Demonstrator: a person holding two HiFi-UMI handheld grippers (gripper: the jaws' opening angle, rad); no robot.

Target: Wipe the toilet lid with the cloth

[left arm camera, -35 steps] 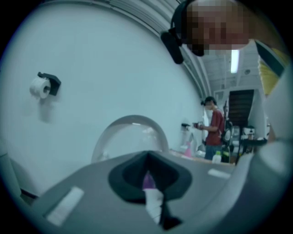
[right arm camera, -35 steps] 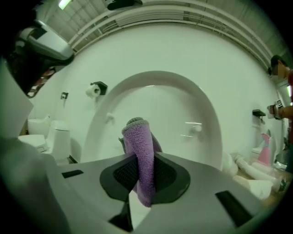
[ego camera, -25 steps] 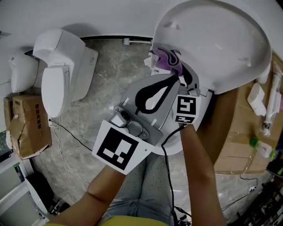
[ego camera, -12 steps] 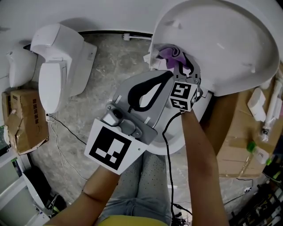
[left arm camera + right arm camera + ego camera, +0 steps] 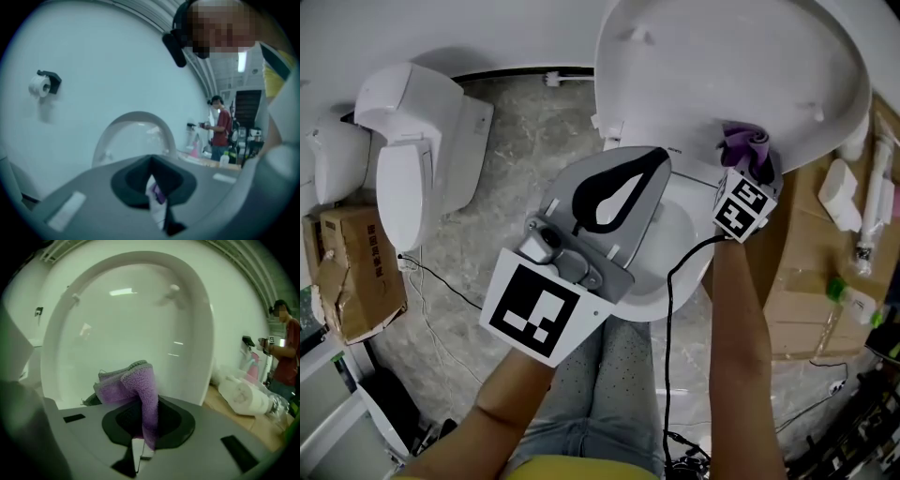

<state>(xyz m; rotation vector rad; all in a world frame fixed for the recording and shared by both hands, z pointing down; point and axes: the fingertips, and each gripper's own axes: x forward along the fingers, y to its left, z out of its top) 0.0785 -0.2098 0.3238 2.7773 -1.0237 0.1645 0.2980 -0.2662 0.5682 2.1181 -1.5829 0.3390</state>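
Cloth (image 5: 138, 385), purple, gripped tight in my right claw (image 5: 139, 448), at the lower right rim of the raised toilet lid (image 5: 722, 75), upper right of the head view, my left claw (image 5: 660, 157) clenched shut at frame centre above the toilet bowl (image 5: 675, 239)

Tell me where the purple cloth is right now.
Head view, right of centre: the purple cloth is pinched in the right gripper, at the lower right rim of the raised toilet lid.
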